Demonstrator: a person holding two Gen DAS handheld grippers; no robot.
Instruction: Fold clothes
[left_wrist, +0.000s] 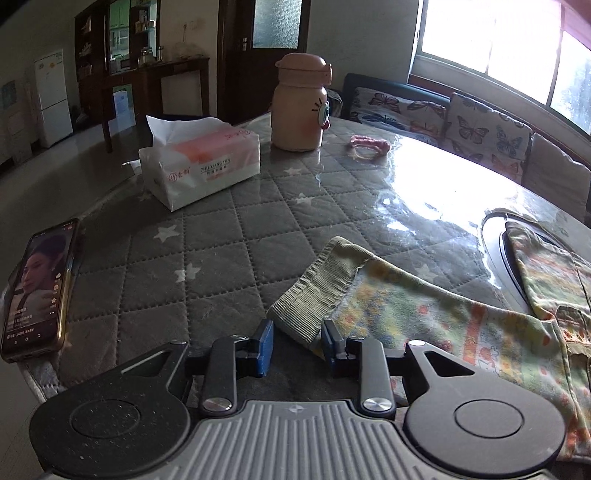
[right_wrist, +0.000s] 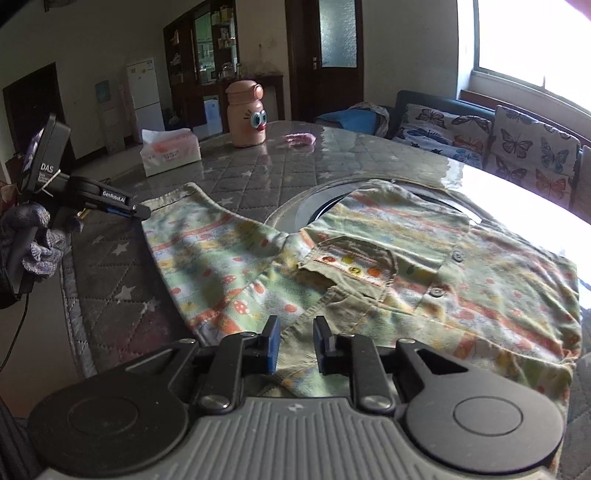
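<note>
Outstretched on the grey quilted star-print table cover (left_wrist: 207, 258), a green patterned child's shirt (right_wrist: 369, 266) lay between both parted grippers, left gripper (left_wrist: 297, 345) straddling its ribbed cuff (left_wrist: 317, 291), right gripper (right_wrist: 295, 345) over its collar.

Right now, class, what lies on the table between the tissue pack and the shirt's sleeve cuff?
Nothing: in the left wrist view, only bare quilted table cover lies between the tissue pack and the sleeve cuff.

Bright window (right_wrist: 532, 40) at right throws glare on the grey star-quilted tabletop (left_wrist: 207, 258), w/ butterfly-print sofa cushions (right_wrist: 532, 147) below it, dark wood door (right_wrist: 325, 59) & shelving (left_wrist: 118, 44), white fridge (left_wrist: 53, 96) at back.
</note>
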